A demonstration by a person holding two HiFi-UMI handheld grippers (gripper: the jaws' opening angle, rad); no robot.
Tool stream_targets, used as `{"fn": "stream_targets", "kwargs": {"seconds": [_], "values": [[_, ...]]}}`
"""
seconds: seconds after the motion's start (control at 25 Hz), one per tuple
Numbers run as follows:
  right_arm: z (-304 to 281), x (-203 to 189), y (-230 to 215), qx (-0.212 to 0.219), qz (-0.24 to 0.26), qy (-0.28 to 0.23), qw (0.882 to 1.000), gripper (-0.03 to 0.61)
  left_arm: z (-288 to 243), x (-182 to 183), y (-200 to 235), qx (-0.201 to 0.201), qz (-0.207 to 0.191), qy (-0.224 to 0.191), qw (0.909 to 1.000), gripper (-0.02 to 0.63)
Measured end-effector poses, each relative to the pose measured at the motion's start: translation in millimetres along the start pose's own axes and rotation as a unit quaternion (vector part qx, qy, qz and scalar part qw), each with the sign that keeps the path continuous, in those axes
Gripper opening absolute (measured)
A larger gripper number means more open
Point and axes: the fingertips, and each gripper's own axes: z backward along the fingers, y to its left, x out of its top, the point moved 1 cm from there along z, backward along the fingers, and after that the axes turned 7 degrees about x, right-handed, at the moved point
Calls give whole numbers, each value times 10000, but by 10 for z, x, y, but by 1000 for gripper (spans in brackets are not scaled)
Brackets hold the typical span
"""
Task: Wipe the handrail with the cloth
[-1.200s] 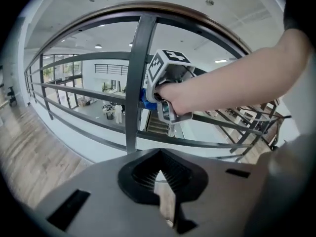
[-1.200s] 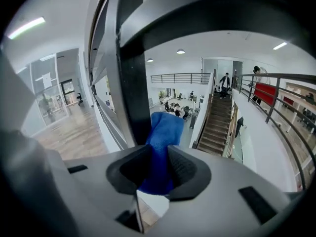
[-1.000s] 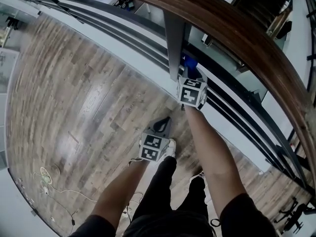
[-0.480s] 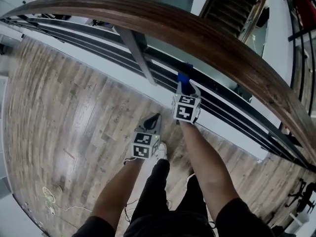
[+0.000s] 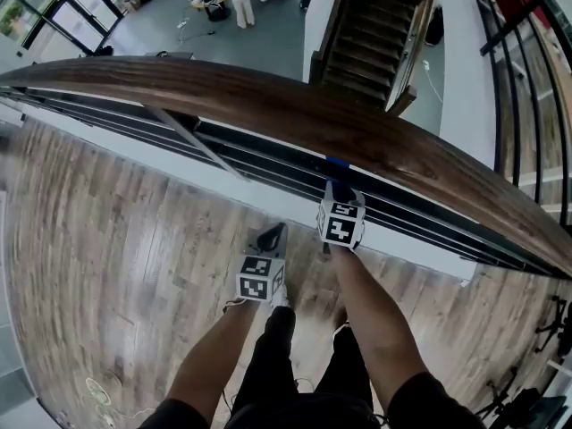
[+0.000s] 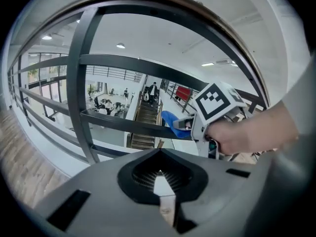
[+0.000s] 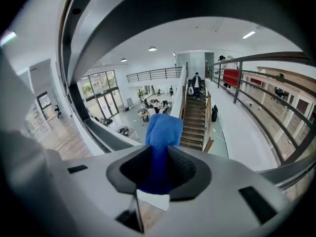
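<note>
Wood-plank flooring (image 5: 107, 239) spreads underfoot, nearest of all. Two grippers are held above it. The left gripper (image 5: 271, 236), lower and nearer, has its jaws pressed together on nothing. The right gripper (image 5: 338, 186), further out, pinches the one blue cloth (image 5: 337, 162). That cloth's tip pokes up at the near edge of the single wooden handrail (image 5: 268, 105); whether they touch cannot be told. Beyond the rail, one staircase (image 5: 366, 25) descends to a hall floor (image 5: 179, 16).
</note>
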Motion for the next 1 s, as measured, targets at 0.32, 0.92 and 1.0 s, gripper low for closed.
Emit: {"fn": "stream_targets", "kwargs": {"seconds": [0.32,0.92,1.0], "values": [[506,-232,-915,-231,53,-50,9997,110,-177,-23,-864,-420,-313,76,9986,3],[1430,-716,-2496,-395,-39,-166,9991,110,-560,-42,-2476,-935,-787,258,9922,3],[1549,-757,-2734,-451,-87,-198,9988,110,-635,-44,-2711,-1011,-859,275,9908,3]]}}
